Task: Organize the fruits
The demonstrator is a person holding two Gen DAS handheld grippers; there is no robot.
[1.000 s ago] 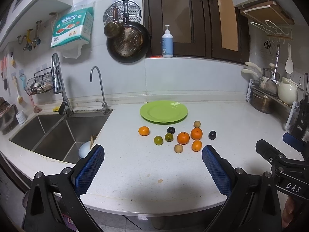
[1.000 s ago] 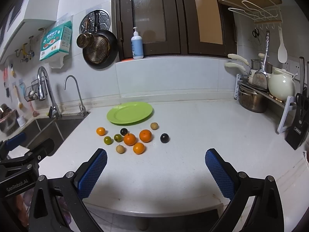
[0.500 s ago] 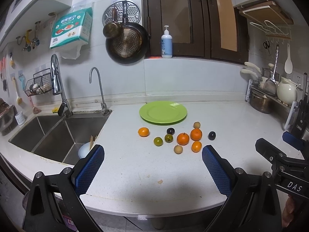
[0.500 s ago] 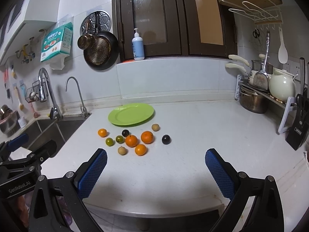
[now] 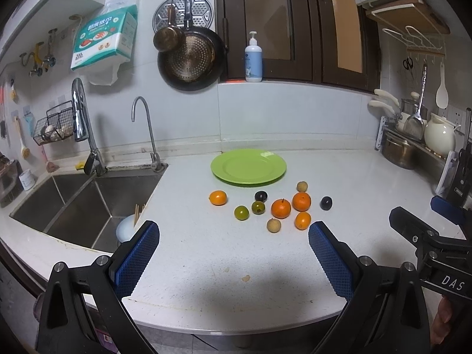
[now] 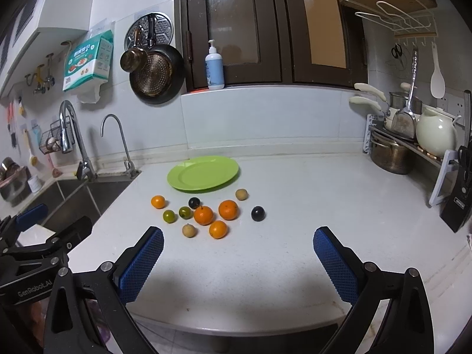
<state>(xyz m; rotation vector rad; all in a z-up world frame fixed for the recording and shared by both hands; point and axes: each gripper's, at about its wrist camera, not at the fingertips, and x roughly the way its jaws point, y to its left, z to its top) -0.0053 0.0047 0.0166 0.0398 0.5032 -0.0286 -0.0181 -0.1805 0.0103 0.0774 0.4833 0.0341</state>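
plate (image 5: 248,167) behind fruits (image 5: 280,208) | sink (image 5: 76,206) left of both

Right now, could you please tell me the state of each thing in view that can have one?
Left tool: open, holding nothing.
Right tool: open, holding nothing.
Round green plate: bare, flat on the counter.
Small orange, green, dark and tan fruits: loose on the white counter, none on the plate.
Dark wooden cabinet doors: shut.
Two chrome sink taps: no water visible.
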